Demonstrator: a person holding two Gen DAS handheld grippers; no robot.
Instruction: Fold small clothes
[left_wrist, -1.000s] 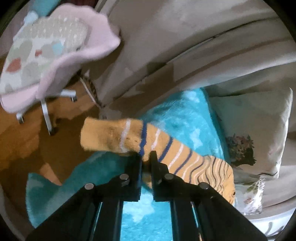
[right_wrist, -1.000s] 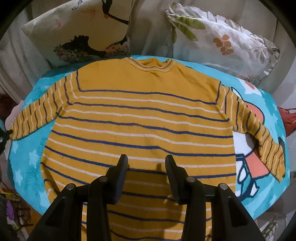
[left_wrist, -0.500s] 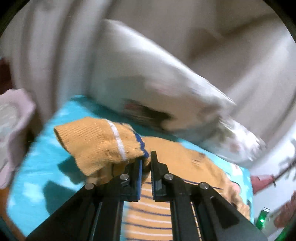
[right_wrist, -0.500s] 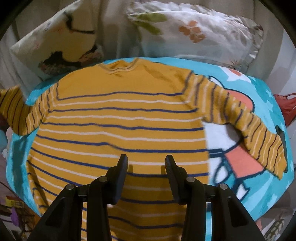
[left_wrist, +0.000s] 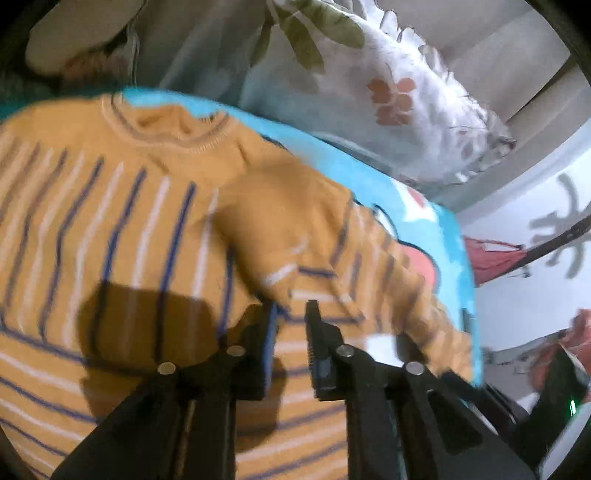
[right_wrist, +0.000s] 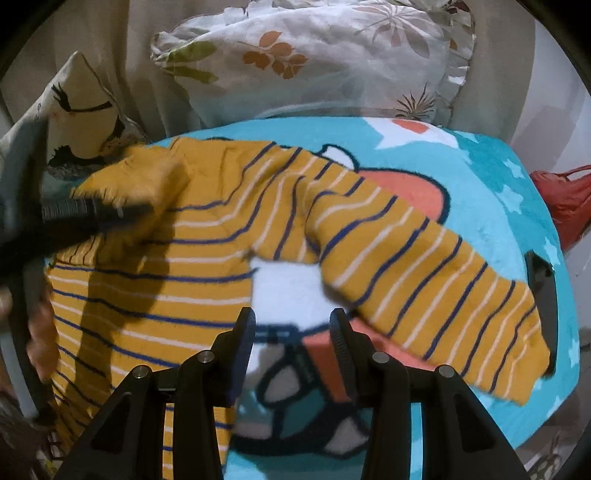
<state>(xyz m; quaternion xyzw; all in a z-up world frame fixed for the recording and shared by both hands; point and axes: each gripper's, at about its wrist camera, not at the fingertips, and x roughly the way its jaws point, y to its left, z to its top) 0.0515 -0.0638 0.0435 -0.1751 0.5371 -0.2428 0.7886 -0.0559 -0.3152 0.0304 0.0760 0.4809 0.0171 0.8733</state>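
Yellow sleeve (left_wrist: 280, 236) now folded across the sweater (left_wrist: 110, 229) — left tongs (left_wrist: 291, 314) opening.

Sofa seat (right_wrist: 546, 122) covered by turquoise cartoon blanket (right_wrist: 491, 206). Striped yellow sweater (right_wrist: 166, 295) lies on the blanket, one sleeve stretched toward its right edge. Two printed pillows (right_wrist: 314, 74) stand along the back edge. Small dark object (right_wrist: 541, 280) near blanket's right edge, unidentifiable.

Yellow striped sweater (right_wrist: 207, 236) lies spread on a turquoise blanket (right_wrist: 491, 192) — right gripper (right_wrist: 291, 328) hovers above, jaws apart, nothing between; floral pillow (right_wrist: 317, 62) behind.
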